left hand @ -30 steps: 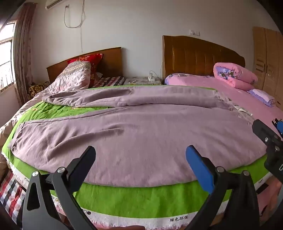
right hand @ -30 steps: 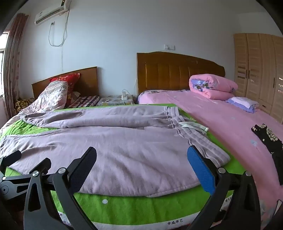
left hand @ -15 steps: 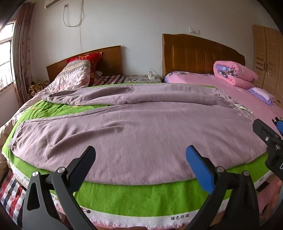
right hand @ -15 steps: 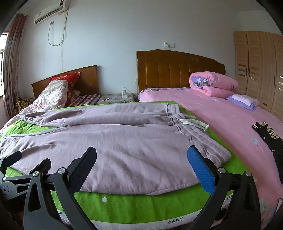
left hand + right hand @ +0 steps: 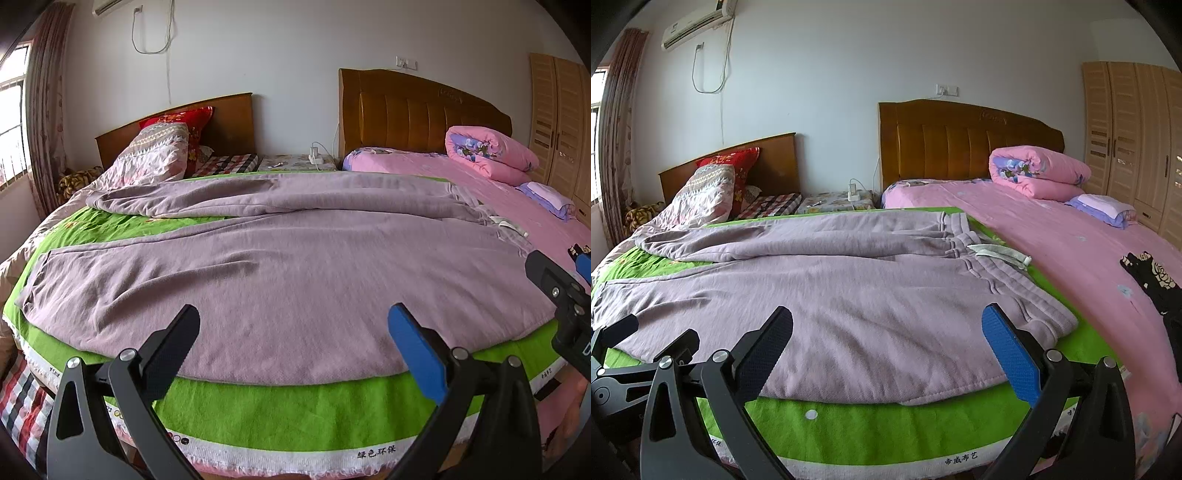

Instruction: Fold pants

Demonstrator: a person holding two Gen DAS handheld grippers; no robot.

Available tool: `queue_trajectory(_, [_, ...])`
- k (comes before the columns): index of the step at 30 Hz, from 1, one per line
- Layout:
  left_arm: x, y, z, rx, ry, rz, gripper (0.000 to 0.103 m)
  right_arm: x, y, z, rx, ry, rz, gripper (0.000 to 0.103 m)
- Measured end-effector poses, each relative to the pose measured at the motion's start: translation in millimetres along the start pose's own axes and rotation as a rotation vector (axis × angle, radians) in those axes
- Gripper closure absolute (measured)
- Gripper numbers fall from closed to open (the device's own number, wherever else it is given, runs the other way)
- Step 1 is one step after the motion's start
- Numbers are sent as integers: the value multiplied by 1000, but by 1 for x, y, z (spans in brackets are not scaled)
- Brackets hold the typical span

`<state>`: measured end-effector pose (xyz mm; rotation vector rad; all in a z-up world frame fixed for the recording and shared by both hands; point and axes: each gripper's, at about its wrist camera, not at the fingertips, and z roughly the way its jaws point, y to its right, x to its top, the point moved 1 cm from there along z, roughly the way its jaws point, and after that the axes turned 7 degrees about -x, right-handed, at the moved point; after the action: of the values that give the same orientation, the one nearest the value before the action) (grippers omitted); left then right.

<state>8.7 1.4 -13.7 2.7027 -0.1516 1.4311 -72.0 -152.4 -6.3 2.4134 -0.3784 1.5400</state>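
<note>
Mauve sweatpants (image 5: 288, 273) lie spread across a green cloth (image 5: 280, 410) on the bed, legs running left, waistband with white drawstring (image 5: 1001, 253) at the right. The far leg is rumpled at the back. My left gripper (image 5: 293, 332) is open and empty, hovering above the near leg's front edge. My right gripper (image 5: 886, 332) is open and empty, above the near hem close to the waistband (image 5: 1034, 306). Part of the right gripper shows at the right edge of the left wrist view (image 5: 561, 295); the left one shows at the left of the right wrist view (image 5: 624, 362).
A pink bed (image 5: 1071, 251) lies to the right with a rolled pink quilt (image 5: 1038, 171) and a black patterned garment (image 5: 1152, 280). Pillows (image 5: 155, 158) and two wooden headboards stand at the back. A wardrobe (image 5: 1134, 133) is far right.
Both grippers have drifted slightly closer and lower toward the pants; the jaws stay open. The pants have not moved.
</note>
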Motion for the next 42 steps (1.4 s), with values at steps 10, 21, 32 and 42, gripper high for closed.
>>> queue_trajectory(10, [-1, 0, 0, -1, -1, 0, 1, 0, 0, 1, 0, -1, 0, 4])
queue_trajectory(21, [-3, 0, 1, -1, -5, -3, 1, -5, -2, 0, 3, -8, -2, 4])
queue_trajectory(32, [-5, 1, 1, -2, -8, -5, 1, -8, -2, 1, 6, -18, 1, 4])
queue_trajectory(42, [-6, 0, 3, -3, -13, -6, 1, -7, -1, 4, 9, -28, 2, 4])
